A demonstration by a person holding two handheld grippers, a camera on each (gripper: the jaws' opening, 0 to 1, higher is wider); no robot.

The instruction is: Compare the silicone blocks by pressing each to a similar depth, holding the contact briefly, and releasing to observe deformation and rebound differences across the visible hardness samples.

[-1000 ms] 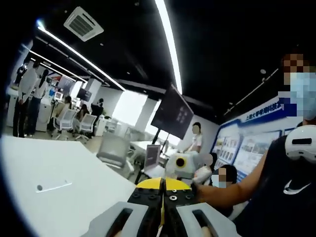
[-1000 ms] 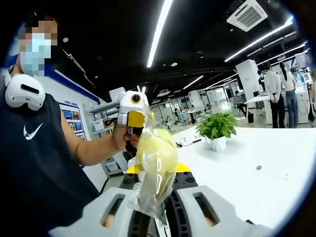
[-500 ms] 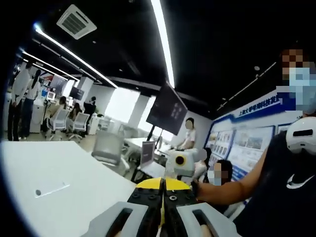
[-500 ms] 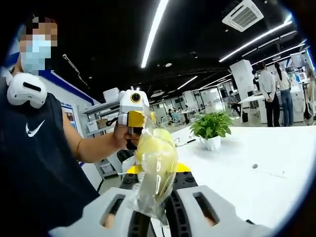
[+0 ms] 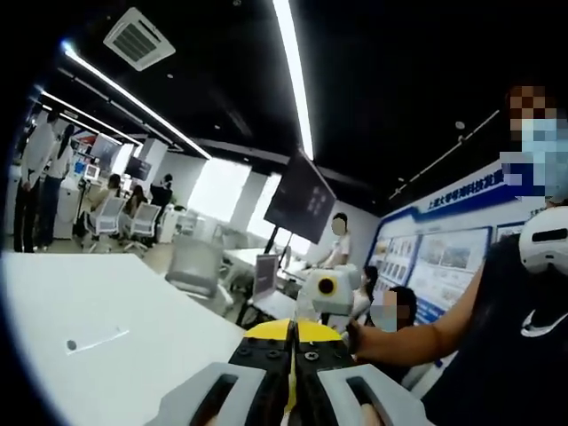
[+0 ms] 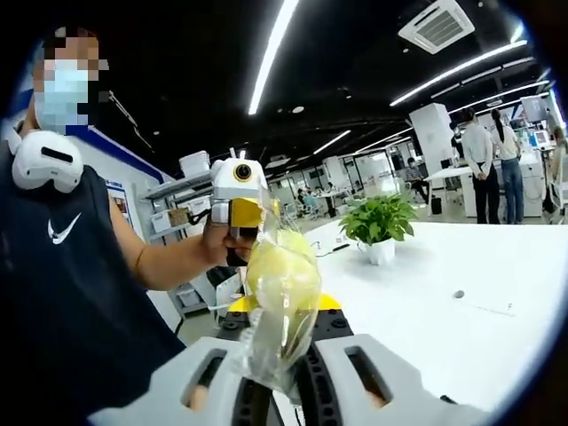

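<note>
In the left gripper view the left gripper (image 5: 292, 390) pointed up and outward w/ its jaws pressed together, nothing between them, just the yellow strip at the seam. Beyond its tips, a bit to the right, the other gripper (image 5: 326, 291) showed as a white-and-yellow unit held by the person's hand (image 5: 353, 337), forearm running off to the right toward a dark sleeveless top. To the left of the jaws lay a white table (image 5: 106, 328); a dark monitor (image 5: 303, 200) hung above and ahead, long ceiling lights (image 5: 293, 75) overhead. In the right gripper view the right gripper (image 6: 282, 377) was clenched on a yellowish silicone block (image 6: 282, 277) wrapped in clear plastic film; the block stood upright out of the jaws, wrap bunched where the jaws pinched it. Directly behind the block, the left gripper (image 6: 238, 197) was held up in the person's hand (image 6: 216, 245), close to the block, but contact btw the two can't be told. Right of the jaws ran the white table (image 6: 444, 311) w/ a potted plant (image 6: 382, 226) on it, well apart from the block. People stood at the far right, bkgd.
</note>
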